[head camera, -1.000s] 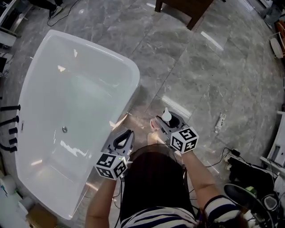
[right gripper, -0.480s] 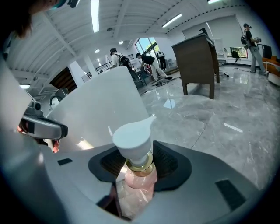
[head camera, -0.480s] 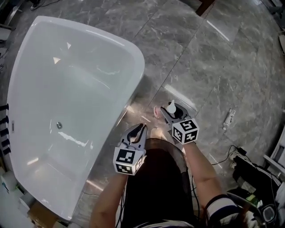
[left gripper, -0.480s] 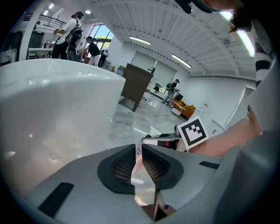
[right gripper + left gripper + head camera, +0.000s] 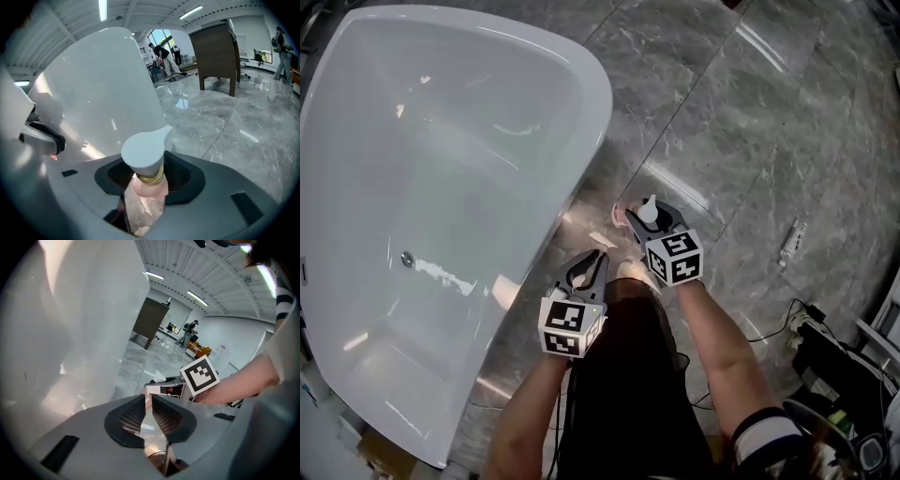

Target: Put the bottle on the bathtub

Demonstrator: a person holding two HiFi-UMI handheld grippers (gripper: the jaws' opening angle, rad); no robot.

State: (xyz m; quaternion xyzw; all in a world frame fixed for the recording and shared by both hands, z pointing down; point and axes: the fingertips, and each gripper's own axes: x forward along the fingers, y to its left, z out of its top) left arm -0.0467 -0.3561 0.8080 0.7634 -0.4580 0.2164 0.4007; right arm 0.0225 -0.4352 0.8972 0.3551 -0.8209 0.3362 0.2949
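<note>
Possession of the bottle (image 5: 649, 208) lies with the right gripper (image 5: 654, 228). Its jaws are closed on the pink body just below the gold collar, and the white pump cap stands clear above them. The bottle's long axis is upright, and its spout points toward the bathtub (image 5: 598, 94).

The bathtub lies to the person's left and somewhat ahead of the bottle, well apart from it, with grey stone floor (image 5: 750, 141) between. The left gripper (image 5: 589, 262) hangs between the two, just beside the tub's outer wall and nearer to it than the right gripper is. Its jaws are drawn almost together, with only a slit between the ribbed pads and nothing in them.

The head view looks down on the tub's broad white rim and empty basin, so it shows where a bottle could stand. The curved stretch of rim nearest the person looks like the likeliest spot. That view gives little sense of height.

The right gripper view supplies this. There the bottle (image 5: 143, 157) sits in front of the tub wall (image 5: 103, 89), which rises well above the cap, with the rim's edge high in the picture. I judge that the bottle has to be carried up as well as leftward before it can be set down.

The left gripper view shows its own jaws (image 5: 146, 401) close against the tub wall (image 5: 84, 333). Beyond them is the right gripper's marker cube (image 5: 200, 374), with the cap's tip peeping beside it.
</note>
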